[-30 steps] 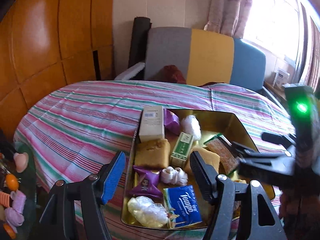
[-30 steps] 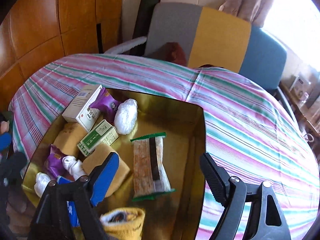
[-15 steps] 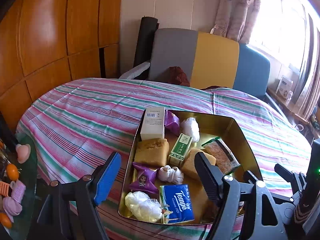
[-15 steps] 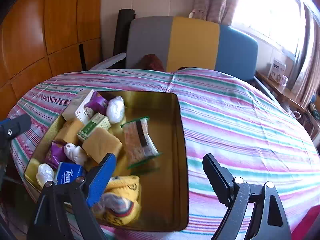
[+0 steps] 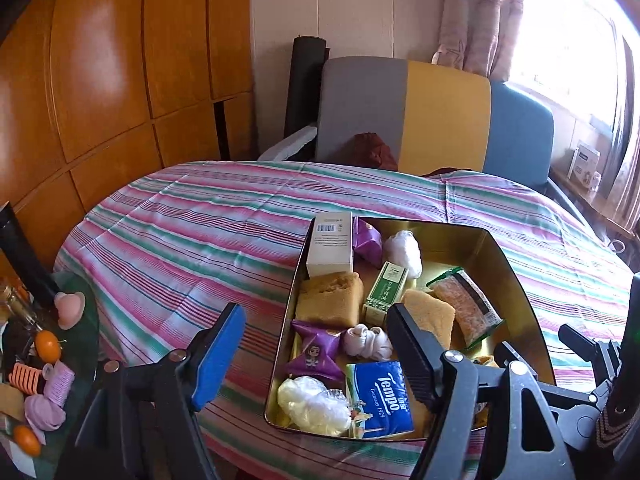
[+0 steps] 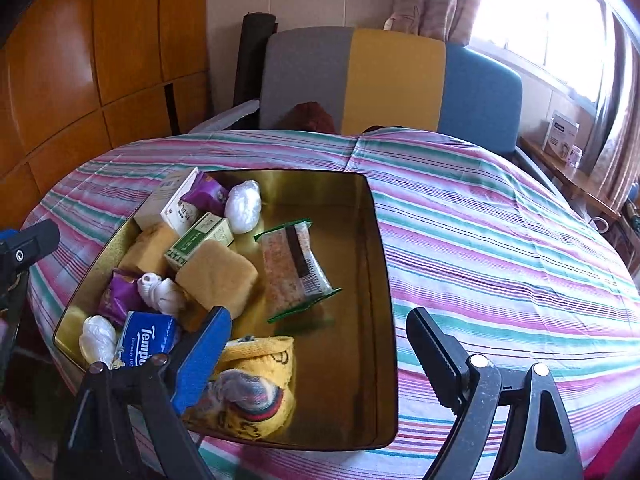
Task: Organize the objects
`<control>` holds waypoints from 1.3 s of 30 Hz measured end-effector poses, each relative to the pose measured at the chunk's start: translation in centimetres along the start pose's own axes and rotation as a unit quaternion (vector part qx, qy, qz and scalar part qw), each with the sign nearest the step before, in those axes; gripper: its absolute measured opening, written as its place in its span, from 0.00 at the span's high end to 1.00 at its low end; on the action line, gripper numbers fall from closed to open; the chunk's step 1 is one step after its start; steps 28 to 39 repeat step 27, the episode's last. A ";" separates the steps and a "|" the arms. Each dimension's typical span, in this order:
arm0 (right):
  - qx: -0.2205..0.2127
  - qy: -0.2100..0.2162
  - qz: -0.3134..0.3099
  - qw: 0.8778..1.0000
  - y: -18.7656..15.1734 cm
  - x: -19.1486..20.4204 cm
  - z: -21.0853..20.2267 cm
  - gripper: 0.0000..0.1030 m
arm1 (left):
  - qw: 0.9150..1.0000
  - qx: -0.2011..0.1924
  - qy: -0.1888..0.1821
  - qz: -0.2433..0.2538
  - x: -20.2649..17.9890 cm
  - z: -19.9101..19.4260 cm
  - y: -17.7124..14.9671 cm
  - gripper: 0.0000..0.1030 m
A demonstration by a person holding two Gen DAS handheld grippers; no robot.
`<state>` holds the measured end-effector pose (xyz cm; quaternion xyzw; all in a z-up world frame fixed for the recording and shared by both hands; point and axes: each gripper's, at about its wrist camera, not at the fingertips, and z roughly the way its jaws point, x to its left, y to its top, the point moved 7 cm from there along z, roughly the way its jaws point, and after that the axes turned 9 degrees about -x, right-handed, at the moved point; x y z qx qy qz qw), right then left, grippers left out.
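Striped bench (image 6: 500, 240) lying bare; gold tray (image 6: 384, 264) at ten o'clock holding everything — seemingly finishing; left tool (image 5: 316, 344), right tool (image 6: 320, 344) both gaping, gripping nothing.

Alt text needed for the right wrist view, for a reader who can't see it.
A gold tin on a striped tablecloth holds snack packets, sponges, small boxes, a Tempo tissue pack and a yellow sock bundle. The right tongs hover open and empty over its near edge.
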<state>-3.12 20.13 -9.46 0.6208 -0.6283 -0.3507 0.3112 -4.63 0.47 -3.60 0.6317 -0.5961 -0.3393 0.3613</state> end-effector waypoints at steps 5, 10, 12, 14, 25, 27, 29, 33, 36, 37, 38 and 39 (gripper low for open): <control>0.000 0.001 -0.003 1.000 -0.1 0.2 0.0 0.13 | 1.000 0.003 0.003 0.004 0.0 0.1 -0.1 0.28; 0.002 0.003 -0.006 1.000 -0.1 0.5 0.2 0.12 | 1.000 0.004 0.001 0.004 0.0 0.1 -0.1 0.28; 0.004 0.004 -0.008 1.000 -0.1 0.6 0.3 0.12 | 1.000 0.004 0.002 0.006 0.0 0.2 -0.2 0.28; 0.006 0.006 -0.009 1.000 -0.2 0.6 0.3 0.12 | 1.000 0.006 0.000 0.006 0.0 0.2 -0.2 0.28; 0.009 0.010 -0.014 1.000 -0.4 1.0 0.5 0.12 | 1.000 -0.018 -0.007 0.015 -0.2 -0.2 0.2 0.31; 0.007 0.011 -0.015 1.000 -0.3 1.0 0.5 0.12 | 1.000 -0.014 -0.006 0.014 -0.1 -0.1 0.2 0.31; 0.007 0.011 -0.015 1.000 -0.3 1.0 0.5 0.12 | 1.000 -0.014 -0.006 0.014 -0.1 -0.1 0.2 0.31; 0.007 0.011 -0.015 1.000 -0.3 1.0 0.5 0.12 | 1.000 -0.014 -0.006 0.014 -0.1 -0.1 0.2 0.31; 0.007 0.011 -0.015 1.000 -0.3 1.0 0.5 0.12 | 1.000 -0.014 -0.006 0.014 -0.1 -0.1 0.2 0.31; 0.007 0.011 -0.015 1.000 -0.3 1.0 0.5 0.12 | 1.000 -0.014 -0.006 0.014 -0.1 -0.1 0.2 0.31; 0.007 0.011 -0.015 1.000 -0.3 1.0 0.5 0.12 | 1.000 -0.014 -0.006 0.014 -0.1 -0.1 0.2 0.31; 0.007 0.011 -0.015 1.000 -0.3 1.0 0.5 0.12 | 1.000 -0.014 -0.006 0.014 -0.1 -0.1 0.2 0.31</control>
